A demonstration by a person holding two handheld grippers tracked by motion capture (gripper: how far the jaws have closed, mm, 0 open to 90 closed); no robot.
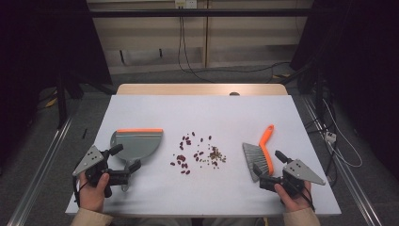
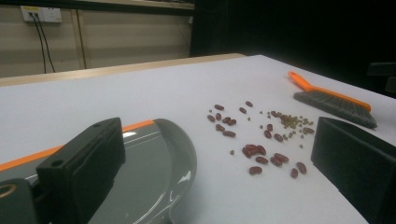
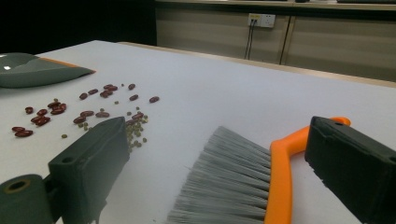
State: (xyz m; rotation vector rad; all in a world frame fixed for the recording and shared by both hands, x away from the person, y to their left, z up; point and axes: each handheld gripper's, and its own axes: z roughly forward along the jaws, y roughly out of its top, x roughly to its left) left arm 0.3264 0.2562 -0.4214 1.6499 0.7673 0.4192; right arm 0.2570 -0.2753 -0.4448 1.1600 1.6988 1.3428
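The jaws of the left gripper (image 1: 126, 165) are seen apart, and nothing is pressed between them. In the left gripper view one jaw stands over the grey dustpan (image 2: 154, 172) and the other over the bare table (image 2: 140, 98) to its right. In the high view the dustpan (image 1: 136, 143) is found at the near left of the table, its orange-edged mouth turned to the far side and its handle pointing near, just beside the jaw tips; whether the handle is touched cannot be told.

The jaws of the right gripper (image 1: 270, 168) are also held apart. In the right gripper view the brush (image 3: 243, 182) lies between them, grey bristles to the left and orange back to the right, but the pads are not pressed on it. In the high view the brush (image 1: 259, 155) lies at the near right, its orange handle pointing far.

Between dustpan and brush, red beans (image 1: 186, 153) are scattered over the middle of the table, and a small heap of pale green beans (image 1: 216, 154) is placed just right of them, nearer to the brush.

A wall socket (image 3: 261, 19) is seen on the far wall. No brand, label or writing can be read on any thing.
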